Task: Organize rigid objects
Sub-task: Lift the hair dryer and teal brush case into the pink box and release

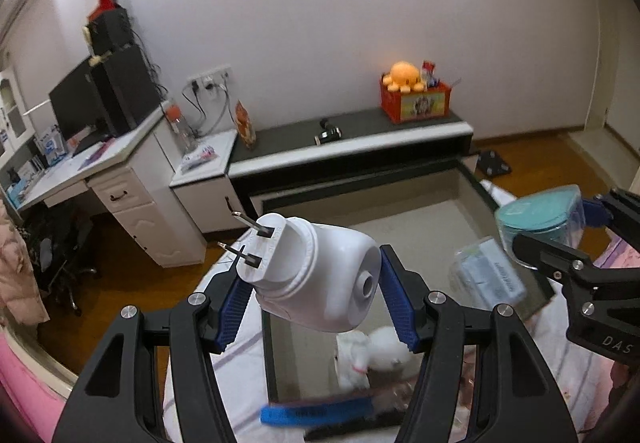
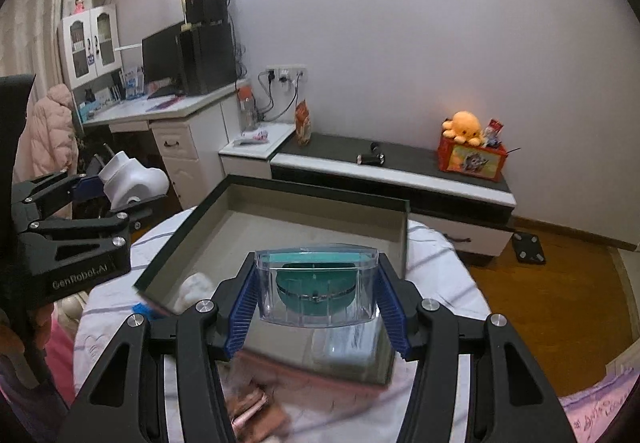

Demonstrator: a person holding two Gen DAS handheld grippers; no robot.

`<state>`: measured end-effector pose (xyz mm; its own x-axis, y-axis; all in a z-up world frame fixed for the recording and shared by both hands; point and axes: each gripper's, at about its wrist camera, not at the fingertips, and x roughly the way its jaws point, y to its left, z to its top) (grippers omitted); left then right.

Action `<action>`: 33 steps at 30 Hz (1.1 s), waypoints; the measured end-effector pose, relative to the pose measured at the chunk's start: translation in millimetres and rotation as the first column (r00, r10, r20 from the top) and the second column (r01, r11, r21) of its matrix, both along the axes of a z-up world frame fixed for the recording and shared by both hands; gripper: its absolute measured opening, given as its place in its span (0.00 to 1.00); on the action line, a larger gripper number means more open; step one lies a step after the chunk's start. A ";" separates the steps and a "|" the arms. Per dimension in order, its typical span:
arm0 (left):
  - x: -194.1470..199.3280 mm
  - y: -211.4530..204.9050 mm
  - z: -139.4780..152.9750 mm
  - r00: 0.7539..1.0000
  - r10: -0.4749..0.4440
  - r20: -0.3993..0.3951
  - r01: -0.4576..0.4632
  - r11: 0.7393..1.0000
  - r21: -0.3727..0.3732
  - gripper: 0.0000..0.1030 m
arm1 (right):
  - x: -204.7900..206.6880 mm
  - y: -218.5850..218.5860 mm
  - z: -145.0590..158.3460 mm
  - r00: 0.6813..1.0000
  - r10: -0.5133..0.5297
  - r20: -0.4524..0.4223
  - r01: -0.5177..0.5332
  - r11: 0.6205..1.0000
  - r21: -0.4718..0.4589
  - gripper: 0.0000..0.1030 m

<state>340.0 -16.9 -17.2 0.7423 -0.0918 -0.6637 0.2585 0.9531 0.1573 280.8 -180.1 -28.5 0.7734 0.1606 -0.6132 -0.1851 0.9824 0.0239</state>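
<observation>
1. We hold the left claw (image 1: pixel 316 307) clamped on a white plug adapter (image 1: pixel 316 275); its blue pads (image 1: pixel 234 309) press the body from both sides, and the two metal prongs (image 1: pixel 250 239) point up and away from the camera.
2. We hold the right claw (image 2: pixel 316 307) clamped on a clear plastic case (image 2: pixel 316 283) with a teal insert inside; the ribbed blue pads (image 2: pixel 242 309) grip its two side walls.
3. Both held items hang in the air above an open grey box (image 2: pixel 280 211) with a dark rim, which rests on a round surface (image 2: pixel 448 267) covered in a white striped cloth.
4. In the left wrist view, the box holds a white fluffy item (image 1: pixel 376 355) and a pale packet (image 1: pixel 488 275); motion blur hides their details.
5. A blue strip-shaped object (image 1: pixel 316 409) lies at the box's near edge, blurred.
6. Beyond the surface we see a low cabinet (image 2: pixel 400 167) along the wall carrying a red crate (image 2: pixel 472 159) with an orange octopus plush (image 2: pixel 462 127) on top.
7. A white desk (image 2: pixel 160 111) with a dark monitor (image 2: pixel 160 51) stands at the left.
</observation>
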 end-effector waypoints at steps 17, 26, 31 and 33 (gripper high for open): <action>53.8 3.8 -52.1 0.994 0.040 -0.103 -0.037 0.999 0.032 0.97 | 73.2 7.5 -48.7 0.992 -0.013 -0.123 0.010 1.000 -0.024 0.79; 51.4 4.8 -53.7 0.995 0.048 -0.092 -0.043 0.998 0.051 0.97 | 77.9 1.1 -50.4 0.989 -0.040 -0.145 0.038 0.999 -0.017 0.79; 43.8 2.2 -46.3 0.997 0.039 -0.072 -0.035 0.998 0.058 0.97 | 74.4 0.9 -46.5 0.991 -0.030 -0.130 0.028 1.000 -0.012 0.79; 39.0 1.8 -40.7 0.997 0.040 -0.062 -0.037 0.998 0.059 0.97 | 70.3 0.1 -42.4 0.992 -0.033 -0.122 0.032 0.999 -0.010 0.79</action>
<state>378.9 -15.1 -57.9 0.7007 -0.0238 -0.7131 0.2330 0.9523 0.1971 351.1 -180.0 -70.9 0.6975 0.1313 -0.7044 -0.1494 0.9881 0.0362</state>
